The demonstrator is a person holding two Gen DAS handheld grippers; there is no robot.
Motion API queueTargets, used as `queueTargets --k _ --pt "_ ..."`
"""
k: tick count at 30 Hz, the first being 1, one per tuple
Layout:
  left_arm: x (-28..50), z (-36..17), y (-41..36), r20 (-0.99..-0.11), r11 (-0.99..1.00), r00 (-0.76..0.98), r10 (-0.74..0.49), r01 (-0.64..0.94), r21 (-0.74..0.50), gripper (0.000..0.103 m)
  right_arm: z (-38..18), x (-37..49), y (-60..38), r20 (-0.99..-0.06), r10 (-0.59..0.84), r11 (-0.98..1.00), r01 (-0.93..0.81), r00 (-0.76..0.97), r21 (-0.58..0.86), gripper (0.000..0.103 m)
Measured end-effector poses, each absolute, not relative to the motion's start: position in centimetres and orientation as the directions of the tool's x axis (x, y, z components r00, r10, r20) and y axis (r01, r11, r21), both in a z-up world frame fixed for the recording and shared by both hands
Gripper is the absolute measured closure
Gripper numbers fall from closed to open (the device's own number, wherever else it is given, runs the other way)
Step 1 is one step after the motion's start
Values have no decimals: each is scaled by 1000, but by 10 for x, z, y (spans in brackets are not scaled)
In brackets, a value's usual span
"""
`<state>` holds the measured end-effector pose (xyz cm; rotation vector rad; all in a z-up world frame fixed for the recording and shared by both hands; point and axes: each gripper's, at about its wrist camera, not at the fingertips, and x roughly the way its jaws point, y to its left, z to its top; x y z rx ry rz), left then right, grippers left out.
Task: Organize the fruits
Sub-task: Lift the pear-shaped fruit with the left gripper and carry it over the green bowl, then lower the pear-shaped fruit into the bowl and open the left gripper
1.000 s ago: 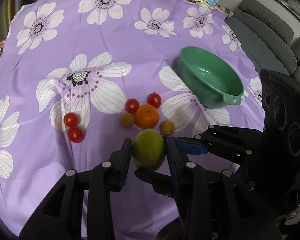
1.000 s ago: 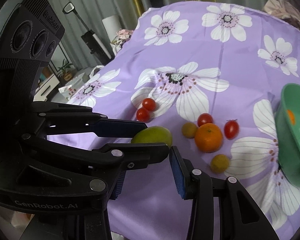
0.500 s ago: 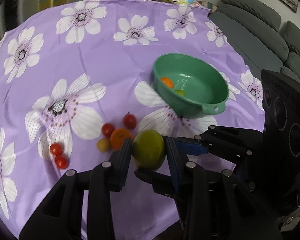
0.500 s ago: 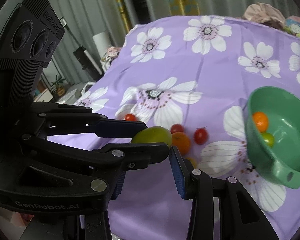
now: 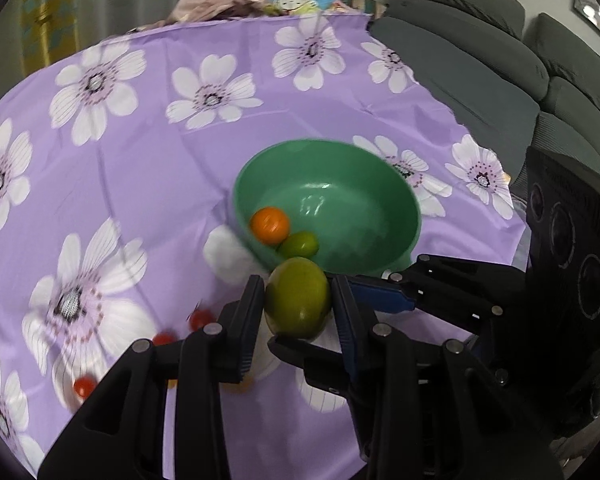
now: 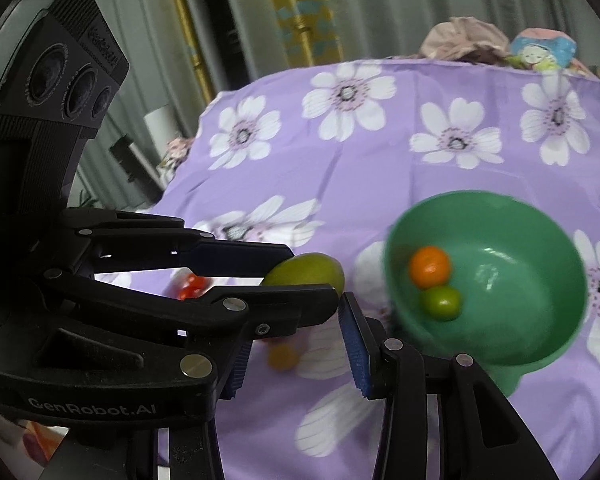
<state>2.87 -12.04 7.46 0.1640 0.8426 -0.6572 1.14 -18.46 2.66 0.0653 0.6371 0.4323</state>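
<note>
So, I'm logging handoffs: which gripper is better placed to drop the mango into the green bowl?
Left. The left gripper is clamped on the mango beside the green bowl; the right gripper holds nothing.

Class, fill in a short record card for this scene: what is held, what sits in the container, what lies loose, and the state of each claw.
Held: green mango in the left claw
Right claw: open, nothing between its fingers
Container: green bowl on the purple flowered cloth
In the bowl: orange, lime
Loose on the cloth: small red tomatoes
</note>
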Motion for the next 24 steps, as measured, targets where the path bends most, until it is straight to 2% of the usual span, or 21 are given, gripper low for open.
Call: queueTargets --k 10,24 --pt "56 73 -163 -731 739 446 -516 664 -115 69 29 29 -226 -550 339 941 -280 763 193 59" --pt "89 43 -198 -757 703 357 -547 687 -184 69 4 54 -257 -620 264 964 -193 739 181 59"
